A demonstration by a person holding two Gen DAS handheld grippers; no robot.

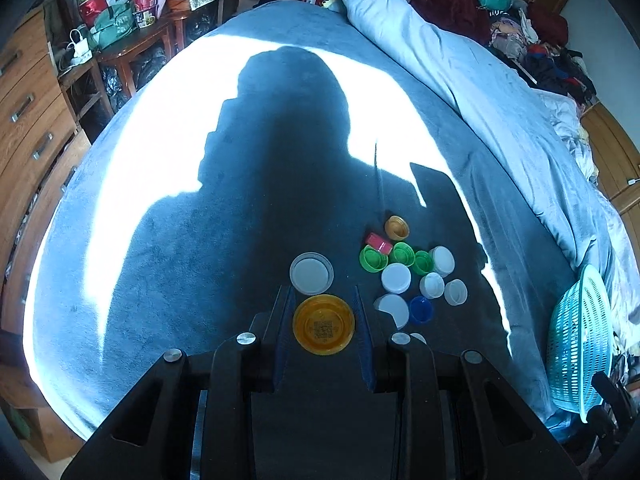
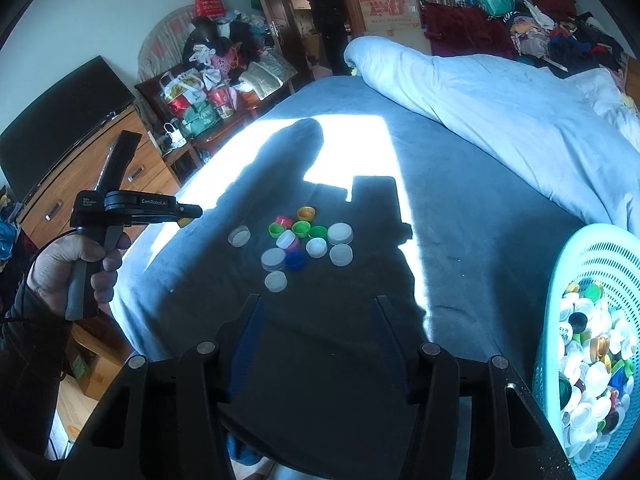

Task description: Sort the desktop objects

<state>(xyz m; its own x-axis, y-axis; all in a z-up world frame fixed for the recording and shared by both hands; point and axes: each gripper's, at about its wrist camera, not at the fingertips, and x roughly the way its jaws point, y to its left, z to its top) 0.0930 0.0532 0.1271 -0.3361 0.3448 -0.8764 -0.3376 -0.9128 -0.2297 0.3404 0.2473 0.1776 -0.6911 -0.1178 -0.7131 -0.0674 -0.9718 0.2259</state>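
My left gripper [image 1: 323, 322] is clamping a wide yellow lid [image 1: 323, 324] above the grey bedspread [image 1: 180, 260]. Right of it, loose caps [image 2: 304, 240] are lying clustered. My right gripper [image 2: 318, 312] is hanging partly open, holding nothing, beside the turquoise basket [image 2: 588, 256].

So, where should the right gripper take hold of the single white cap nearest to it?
Across its round side wall, from above: the white cap lies flat, apart from the pile, so both fingers of the right gripper have room beside it.
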